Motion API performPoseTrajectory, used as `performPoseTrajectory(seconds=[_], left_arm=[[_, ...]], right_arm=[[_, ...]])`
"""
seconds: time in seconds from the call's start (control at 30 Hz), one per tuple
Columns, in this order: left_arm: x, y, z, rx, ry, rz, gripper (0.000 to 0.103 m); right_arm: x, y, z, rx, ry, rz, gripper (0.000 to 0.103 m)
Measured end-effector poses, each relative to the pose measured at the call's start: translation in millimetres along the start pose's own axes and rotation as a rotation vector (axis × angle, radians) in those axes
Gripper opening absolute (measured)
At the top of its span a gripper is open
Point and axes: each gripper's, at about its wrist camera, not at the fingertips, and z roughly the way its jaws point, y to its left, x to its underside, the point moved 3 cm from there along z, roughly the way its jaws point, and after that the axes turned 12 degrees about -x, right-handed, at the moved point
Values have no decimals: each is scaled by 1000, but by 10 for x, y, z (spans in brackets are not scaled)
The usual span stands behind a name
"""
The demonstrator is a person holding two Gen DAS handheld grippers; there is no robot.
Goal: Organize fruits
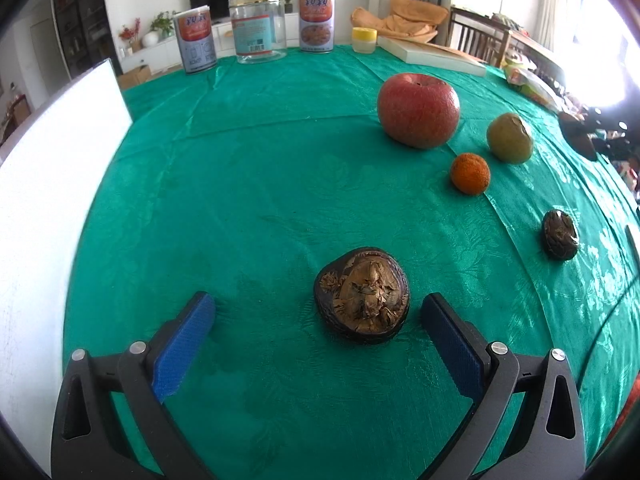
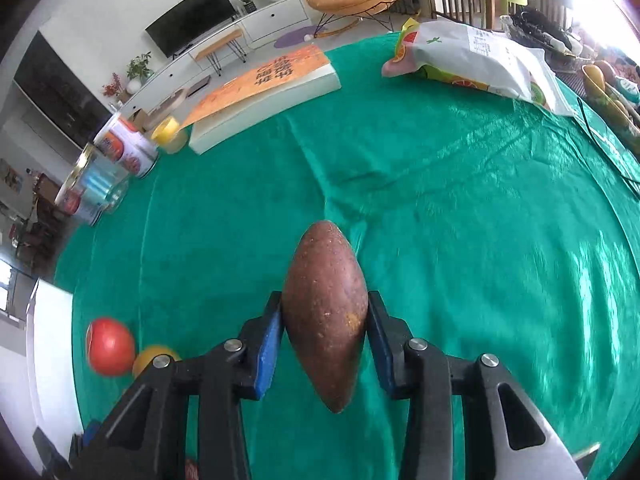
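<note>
My left gripper (image 1: 318, 306) stands open over the green tablecloth, with a dark, shrivelled brown fruit (image 1: 362, 295) lying between its blue pads, nearer the right one and touching neither. Farther right lie a red apple (image 1: 418, 110), a green pear-like fruit (image 1: 509, 137), a small orange (image 1: 470, 173) and a second dark fruit (image 1: 560, 235). In the right wrist view my right gripper (image 2: 325, 314) is shut on a brown oval fruit (image 2: 325, 312), held upright above the cloth. The red apple (image 2: 110, 346) and a yellow-orange fruit (image 2: 150, 358) show at the lower left there.
Two printed tins (image 1: 196, 40), a clear jar (image 1: 258, 28), a yellow-lidded pot (image 1: 364, 40) and a book (image 1: 430, 54) line the far table edge. A white board (image 1: 52, 184) stands at the left. A snack bag (image 2: 476, 58) and a fruit bowl (image 2: 608, 92) lie at the far right.
</note>
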Motion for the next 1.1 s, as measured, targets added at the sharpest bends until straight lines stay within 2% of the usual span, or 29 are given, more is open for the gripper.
performPoseTrajectory(seconds=[0.1, 0.2, 0.27, 0.3, 0.37, 0.4, 0.43, 0.5, 0.57, 0.7, 0.87, 0.93, 1.1], left_arm=[[0, 1, -1, 0, 0, 0, 102], [0, 1, 1, 0, 0, 0, 102], [0, 3, -1, 0, 0, 0, 103], [0, 2, 0, 0, 0, 0, 103], [1, 3, 1, 0, 0, 0, 103], [2, 1, 4, 0, 0, 0, 103], [2, 2, 7, 0, 0, 0, 103], [3, 2, 7, 0, 0, 0, 103], [2, 4, 5, 0, 0, 0, 103], [3, 3, 7, 1, 1, -1, 103], [3, 3, 6, 1, 1, -1, 103], [2, 3, 5, 0, 1, -1, 103], [2, 4, 5, 0, 1, -1, 103]], right_arm=[[793, 258, -232, -62, 7, 8, 40], [1493, 537, -237, -40, -13, -40, 40], [1798, 615, -146, -32, -32, -32, 40], [1873, 684, -187, 10, -107, -70, 41], [1945, 777, -139, 86, -122, -122, 42], [1952, 810, -122, 91, -122, -139, 48], [1949, 837, -108, 85, -122, -150, 61], [1965, 845, -77, 105, -125, -156, 75], [1984, 848, -70, 117, -133, -160, 75], [1992, 896, -4, 130, -128, -193, 86], [2027, 979, 105, 193, -97, -263, 95], [2040, 1009, 160, 209, -78, -290, 103], [2062, 1011, 163, 204, -96, -311, 103]])
